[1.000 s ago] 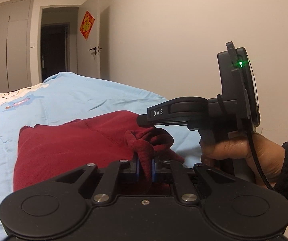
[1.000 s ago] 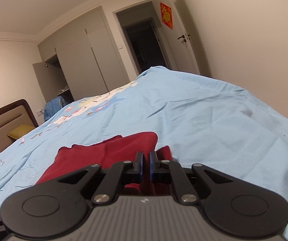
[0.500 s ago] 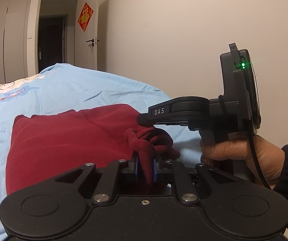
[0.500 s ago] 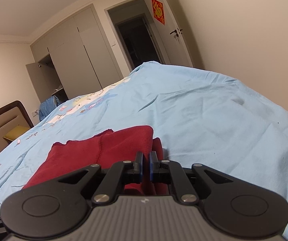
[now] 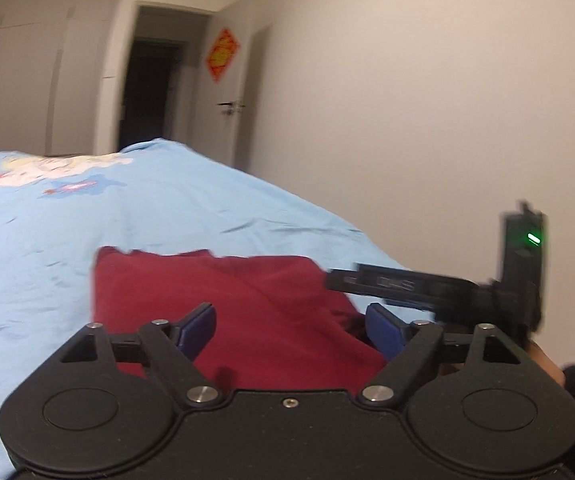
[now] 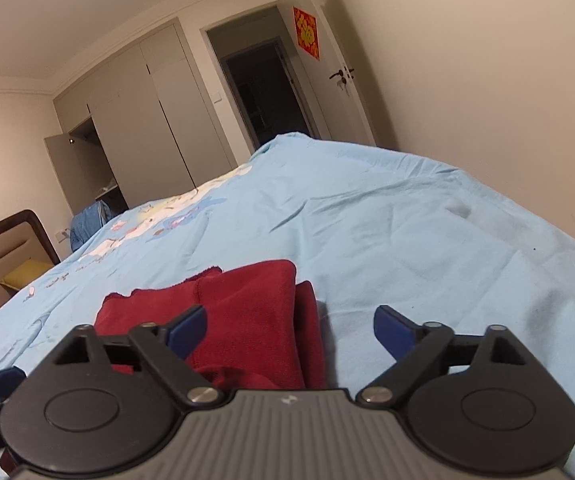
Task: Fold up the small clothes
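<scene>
Both grippers stand wide open and hold nothing: the left gripper (image 5: pixel 290 326) and the right gripper (image 6: pixel 289 330) hover low over the red garment (image 6: pixel 243 308), which lies folded on the blue bedsheet (image 6: pixel 407 232). A fold looks just laid down (the left view is blurred, so its far edge is hard to judge). Next, I judge, comes picking fresh edges for another fold, or smoothing the doubled layers flat.

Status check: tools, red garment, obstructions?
Left tool open, right tool open. Red garment lies folded on blue bedsheet, ungripped. Nothing obstructing.
</scene>
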